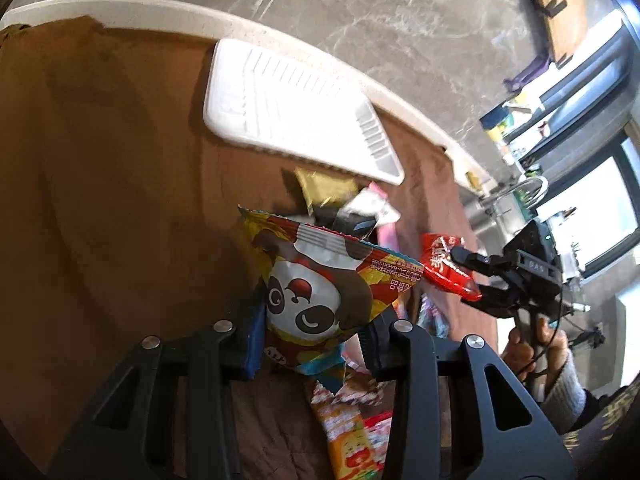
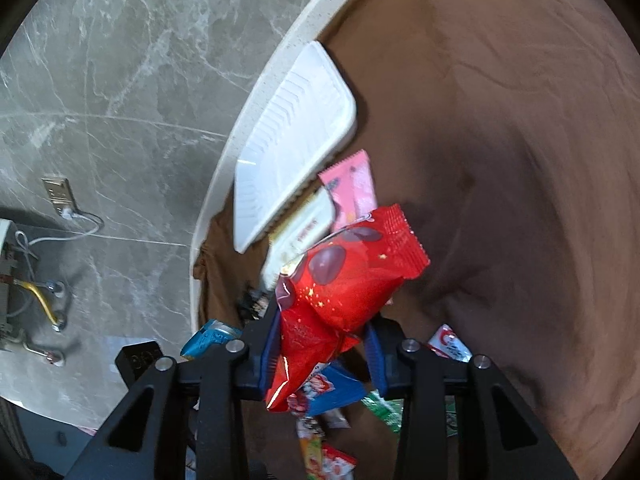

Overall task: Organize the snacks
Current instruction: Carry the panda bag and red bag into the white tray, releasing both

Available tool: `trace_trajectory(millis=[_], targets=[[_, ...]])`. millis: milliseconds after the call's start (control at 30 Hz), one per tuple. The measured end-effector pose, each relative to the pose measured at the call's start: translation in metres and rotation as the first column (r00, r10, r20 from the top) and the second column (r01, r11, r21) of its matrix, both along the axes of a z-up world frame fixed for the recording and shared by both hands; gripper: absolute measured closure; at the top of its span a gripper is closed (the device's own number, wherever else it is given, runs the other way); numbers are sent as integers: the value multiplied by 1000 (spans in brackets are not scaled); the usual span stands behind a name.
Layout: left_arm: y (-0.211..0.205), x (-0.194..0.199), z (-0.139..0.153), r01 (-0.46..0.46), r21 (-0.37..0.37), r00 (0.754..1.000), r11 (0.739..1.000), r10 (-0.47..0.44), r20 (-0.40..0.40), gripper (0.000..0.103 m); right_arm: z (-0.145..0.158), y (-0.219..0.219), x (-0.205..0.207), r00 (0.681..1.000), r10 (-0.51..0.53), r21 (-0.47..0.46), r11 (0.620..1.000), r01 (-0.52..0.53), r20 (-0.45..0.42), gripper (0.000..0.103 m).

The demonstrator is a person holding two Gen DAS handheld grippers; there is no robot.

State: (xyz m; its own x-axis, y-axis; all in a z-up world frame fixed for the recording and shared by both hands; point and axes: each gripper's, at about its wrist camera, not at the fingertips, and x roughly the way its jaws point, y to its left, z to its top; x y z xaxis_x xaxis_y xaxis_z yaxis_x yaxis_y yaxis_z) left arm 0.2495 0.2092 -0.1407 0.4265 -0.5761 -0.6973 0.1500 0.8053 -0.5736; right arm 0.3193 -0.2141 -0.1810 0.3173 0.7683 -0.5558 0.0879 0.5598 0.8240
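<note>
Panda-printed packet (image 1: 316, 300) in left view only, beside white tray (image 1: 296, 108).

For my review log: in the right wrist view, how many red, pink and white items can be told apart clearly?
Red: 1, the red snack packet held in the right tongs
Pink: 1, the pink packet on the brown cloth
White: 1, the white tray
Total: 3
More mixed-colour packets lie below the tongs, too cluttered to count.

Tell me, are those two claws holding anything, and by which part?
Left gripper pinches the panda snack bag near its lower end. Right gripper pinches the red snack packet near its lower end.
</note>
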Motion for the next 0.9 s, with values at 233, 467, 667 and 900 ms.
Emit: trace_trajectory(millis=[233, 467, 667, 900], targets=[[13, 40, 25, -9, -89, 999, 996, 12, 32, 68, 33, 6, 29, 997, 31, 6, 999, -32, 64, 63], [20, 99, 33, -6, -88, 999, 996, 10, 49, 68, 56, 21, 75, 990, 79, -24, 997, -77, 118, 63], [17, 155, 26, -9, -78, 999, 997, 13, 52, 68, 58, 36, 117, 983, 129, -65, 991, -121, 133, 63], [8, 211, 8, -19, -42, 999, 999, 21, 37, 68, 41, 48, 162, 979, 169, -119, 981, -155, 116, 63]])
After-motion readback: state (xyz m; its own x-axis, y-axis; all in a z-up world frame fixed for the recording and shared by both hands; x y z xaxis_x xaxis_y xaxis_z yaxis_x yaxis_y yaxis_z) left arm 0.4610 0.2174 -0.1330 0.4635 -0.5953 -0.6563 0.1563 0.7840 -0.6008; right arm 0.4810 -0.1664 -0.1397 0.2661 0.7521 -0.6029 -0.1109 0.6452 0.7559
